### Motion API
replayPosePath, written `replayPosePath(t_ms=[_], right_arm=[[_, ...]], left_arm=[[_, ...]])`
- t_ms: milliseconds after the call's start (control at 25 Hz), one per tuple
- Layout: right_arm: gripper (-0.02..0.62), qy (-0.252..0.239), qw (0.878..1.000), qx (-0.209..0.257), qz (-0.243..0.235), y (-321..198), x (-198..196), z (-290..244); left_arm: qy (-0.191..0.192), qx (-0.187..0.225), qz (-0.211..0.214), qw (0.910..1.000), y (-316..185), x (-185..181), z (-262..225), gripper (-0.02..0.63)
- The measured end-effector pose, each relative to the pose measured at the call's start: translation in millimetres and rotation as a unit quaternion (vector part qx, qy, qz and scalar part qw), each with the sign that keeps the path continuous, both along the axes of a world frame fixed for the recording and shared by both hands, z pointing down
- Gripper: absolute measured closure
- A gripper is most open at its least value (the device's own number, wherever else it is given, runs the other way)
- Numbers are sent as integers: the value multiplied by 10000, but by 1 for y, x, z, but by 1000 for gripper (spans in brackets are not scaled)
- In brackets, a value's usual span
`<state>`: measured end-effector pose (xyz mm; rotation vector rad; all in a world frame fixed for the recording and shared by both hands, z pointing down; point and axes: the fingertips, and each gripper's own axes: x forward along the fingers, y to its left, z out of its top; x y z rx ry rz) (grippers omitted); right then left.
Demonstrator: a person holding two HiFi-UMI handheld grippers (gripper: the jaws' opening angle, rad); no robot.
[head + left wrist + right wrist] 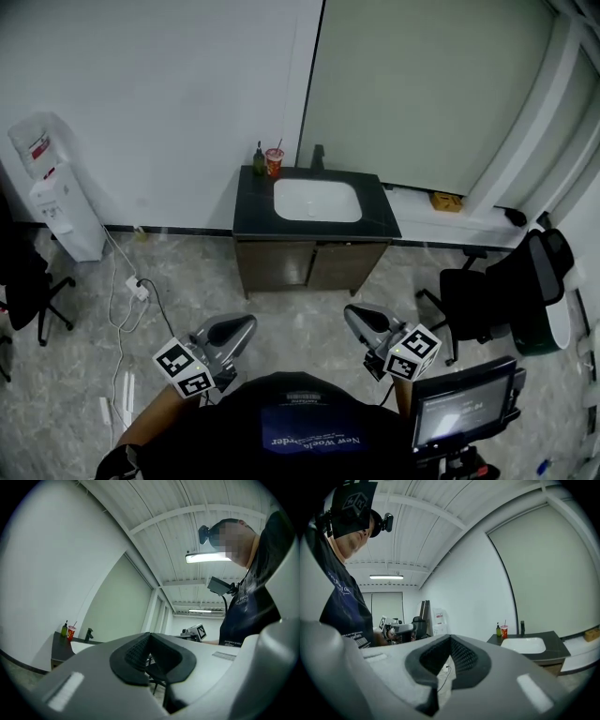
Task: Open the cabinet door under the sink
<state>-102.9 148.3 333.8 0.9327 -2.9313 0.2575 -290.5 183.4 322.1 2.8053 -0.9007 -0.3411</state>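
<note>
**Approach step: both tongs clenched and empty, cabinet out of reach.**

Head view: left tongs (249,323) and right tongs (350,312) sit low in front of the person. They are well apart from the brown wooden cabinet doors (314,267), which look shut under the white oval sink (317,200) in the dark stone counter (251,216).
Left gripper view: jaws pressed together on nothing, counter far off at left.
Right gripper view: jaws also together and empty, sink off to the right.
No handle is visible from here, so I'd close in, release one pair of tongs, catch a door's free edge, and pull along the hinge arc.
</note>
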Motion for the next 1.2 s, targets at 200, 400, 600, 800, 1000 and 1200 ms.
replayPosePath(t_ms=[200, 400, 600, 800, 1000, 1200], right_arm=[[594, 7, 9999, -117, -87, -35, -10, 3], [594, -74, 9995, -183, -254, -73, 3, 11], [594, -81, 9985, -104, -537, -123, 33, 20], [594, -87, 9963, -12, -856, -175, 71, 8], [594, -150, 9941, 25, -1074, -217, 110, 7], [594, -194, 9938, -145, -1083, -278, 106, 15]], left_arm=[[28, -166, -161, 9997, -26, -15, 5, 606], [-62, -255, -293, 9992, -60, 2, 9, 606], [-44, -218, -566, 9982, -108, 37, 10, 606], [128, -175, -818, 9964, -151, 80, -6, 606], [30, -130, -956, 9953, -187, 128, -9, 606], [-73, -361, -1009, 9942, -243, 126, 1, 606]])
